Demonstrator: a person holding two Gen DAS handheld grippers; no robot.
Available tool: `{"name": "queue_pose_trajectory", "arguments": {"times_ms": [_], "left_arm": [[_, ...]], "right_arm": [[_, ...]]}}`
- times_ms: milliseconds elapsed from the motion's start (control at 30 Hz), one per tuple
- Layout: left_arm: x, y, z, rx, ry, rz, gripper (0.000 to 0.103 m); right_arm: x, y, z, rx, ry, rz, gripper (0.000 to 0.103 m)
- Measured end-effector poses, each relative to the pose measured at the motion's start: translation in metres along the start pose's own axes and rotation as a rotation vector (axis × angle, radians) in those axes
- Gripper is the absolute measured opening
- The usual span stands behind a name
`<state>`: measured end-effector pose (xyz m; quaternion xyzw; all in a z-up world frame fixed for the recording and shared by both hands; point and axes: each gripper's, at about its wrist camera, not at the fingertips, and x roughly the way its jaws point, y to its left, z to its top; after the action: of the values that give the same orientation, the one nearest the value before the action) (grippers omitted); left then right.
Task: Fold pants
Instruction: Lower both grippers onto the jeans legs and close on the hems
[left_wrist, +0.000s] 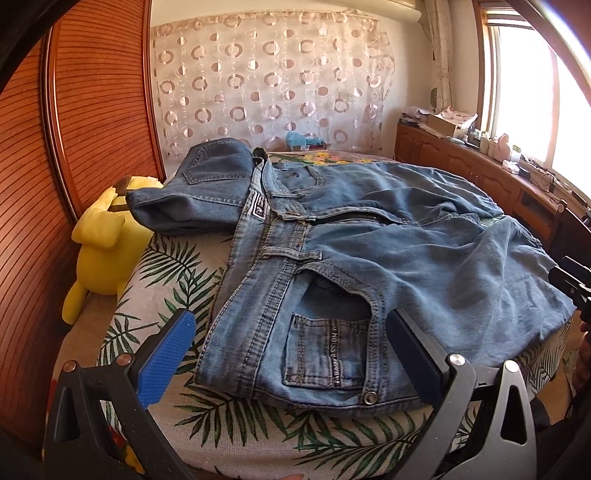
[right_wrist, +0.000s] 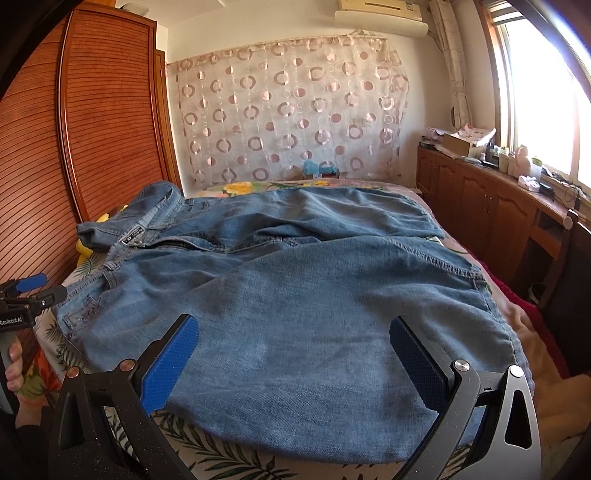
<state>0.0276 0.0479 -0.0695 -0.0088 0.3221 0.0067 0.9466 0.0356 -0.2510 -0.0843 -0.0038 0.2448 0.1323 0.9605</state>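
Light blue jeans lie spread flat on the bed, waistband to the left, legs running right; they also fill the right wrist view. My left gripper is open, its blue pads either side of the front pocket and waistband corner, just above the cloth. My right gripper is open over the near leg, close to its front edge. The left gripper also shows at the left edge of the right wrist view. A second pair of jeans, folded, lies at the far left of the bed.
The bed has a leaf-print sheet. A yellow plush toy sits against the wooden wardrobe on the left. A low wooden cabinet with clutter runs under the window at right. A patterned curtain hangs behind.
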Motion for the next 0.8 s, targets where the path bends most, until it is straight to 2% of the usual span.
{"name": "queue_pose_trajectory", "arguments": {"times_ms": [367, 567, 633, 700, 800], "left_arm": [[0.006, 0.032, -0.010, -0.055, 0.035, -0.004, 0.103], [0.008, 0.050, -0.026, -0.076, 0.073, 0.009, 0.103], [0.009, 0.055, -0.030, -0.092, 0.086, -0.010, 0.098], [0.012, 0.057, -0.034, -0.097, 0.105, -0.031, 0.098], [0.015, 0.057, -0.036, -0.099, 0.120, -0.065, 0.085]], "right_arm": [[0.000, -0.009, -0.003, -0.003, 0.060, -0.014, 0.103], [-0.003, -0.015, -0.002, -0.013, 0.073, -0.033, 0.103], [-0.005, -0.016, -0.003, -0.011, 0.078, -0.040, 0.103], [-0.007, -0.015, -0.003, -0.009, 0.085, -0.046, 0.103], [-0.008, -0.015, -0.004, -0.008, 0.094, -0.055, 0.103]]}}
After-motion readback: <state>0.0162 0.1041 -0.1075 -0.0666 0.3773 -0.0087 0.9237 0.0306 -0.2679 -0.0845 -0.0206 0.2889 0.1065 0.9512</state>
